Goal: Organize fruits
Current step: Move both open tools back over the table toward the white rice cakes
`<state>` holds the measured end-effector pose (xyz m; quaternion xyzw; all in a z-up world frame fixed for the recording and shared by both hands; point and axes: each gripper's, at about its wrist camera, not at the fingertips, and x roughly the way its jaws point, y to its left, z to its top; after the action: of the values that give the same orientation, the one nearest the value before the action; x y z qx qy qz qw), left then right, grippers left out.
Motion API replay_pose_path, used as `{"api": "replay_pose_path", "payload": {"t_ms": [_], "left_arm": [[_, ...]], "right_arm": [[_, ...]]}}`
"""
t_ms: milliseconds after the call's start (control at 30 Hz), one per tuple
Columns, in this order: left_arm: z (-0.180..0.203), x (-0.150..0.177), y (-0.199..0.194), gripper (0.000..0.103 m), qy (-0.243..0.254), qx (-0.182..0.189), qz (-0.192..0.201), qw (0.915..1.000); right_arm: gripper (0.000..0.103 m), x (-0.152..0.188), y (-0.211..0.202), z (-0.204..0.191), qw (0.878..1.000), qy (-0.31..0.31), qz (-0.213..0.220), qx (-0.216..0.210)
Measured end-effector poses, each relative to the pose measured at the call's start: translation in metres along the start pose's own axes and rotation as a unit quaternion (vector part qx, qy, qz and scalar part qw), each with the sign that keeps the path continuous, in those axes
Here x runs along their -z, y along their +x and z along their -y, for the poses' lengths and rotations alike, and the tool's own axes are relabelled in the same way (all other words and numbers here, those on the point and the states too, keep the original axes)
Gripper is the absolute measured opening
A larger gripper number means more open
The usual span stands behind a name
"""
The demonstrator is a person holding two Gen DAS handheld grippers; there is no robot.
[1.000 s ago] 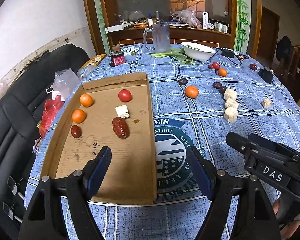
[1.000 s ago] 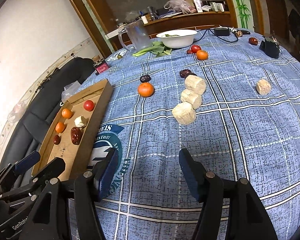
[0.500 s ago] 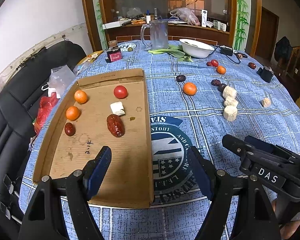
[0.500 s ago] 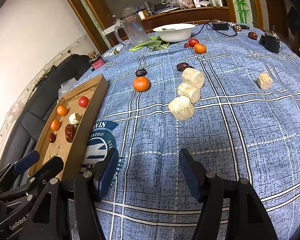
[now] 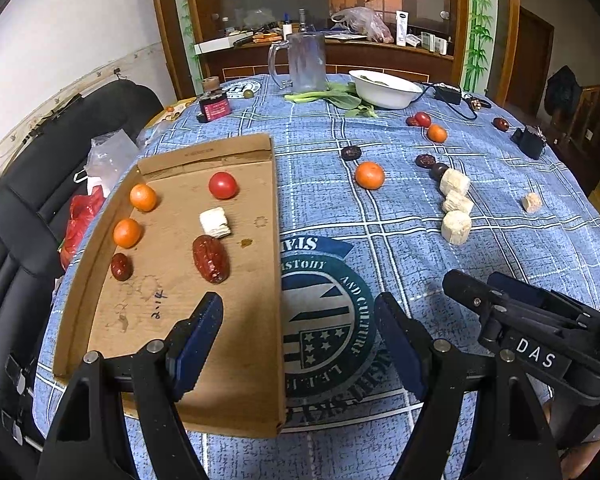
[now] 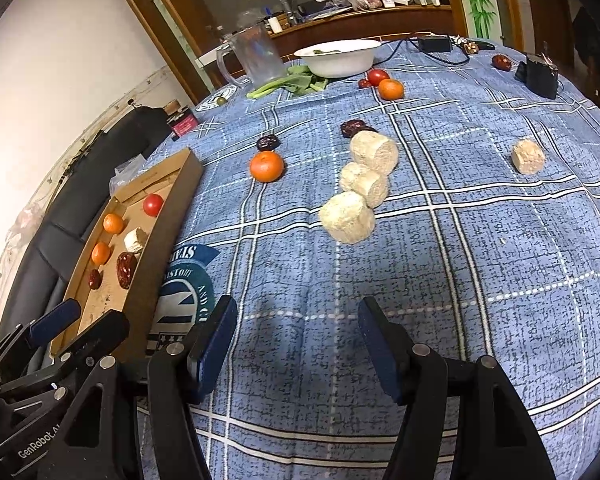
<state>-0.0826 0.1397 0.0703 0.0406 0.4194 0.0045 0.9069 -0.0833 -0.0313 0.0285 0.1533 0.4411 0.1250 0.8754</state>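
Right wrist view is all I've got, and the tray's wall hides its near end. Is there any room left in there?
Observer: Yes. The near half of the cardboard tray holds no fruit, only a pen mark.
Operator: Is the left gripper carrying anything?
Observer: No. The left gripper has its fingers open and empty, above the tray's near right edge.
Operator: Anything to the left of the tray?
Observer: A red plastic bag lies on the black seat beside it.

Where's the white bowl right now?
The white bowl sits at the table's far edge in both wrist views, on the blue checked tablecloth, beside the clear glass mug, with green leafy stalks in front.
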Motion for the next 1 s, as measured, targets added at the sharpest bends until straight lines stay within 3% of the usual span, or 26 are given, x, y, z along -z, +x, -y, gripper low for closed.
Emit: {"api": "replay_pose_path", "payload": {"t_ms": [733,1000], "left_arm": [[0.021,-0.009,0.005,0.077,0.021,0.007,-0.003,0.9997],[0.013,-0.018,0.013,0.077,0.001,0.033,-0.01,0.9994]], "right_arm": [[0.067,-0.01,-0.01,0.028,1.0,0.022,0.006,0.005],[0.067,-0.03,-0.045,0.072,0.997,0.04,0.04,0.057]]}}
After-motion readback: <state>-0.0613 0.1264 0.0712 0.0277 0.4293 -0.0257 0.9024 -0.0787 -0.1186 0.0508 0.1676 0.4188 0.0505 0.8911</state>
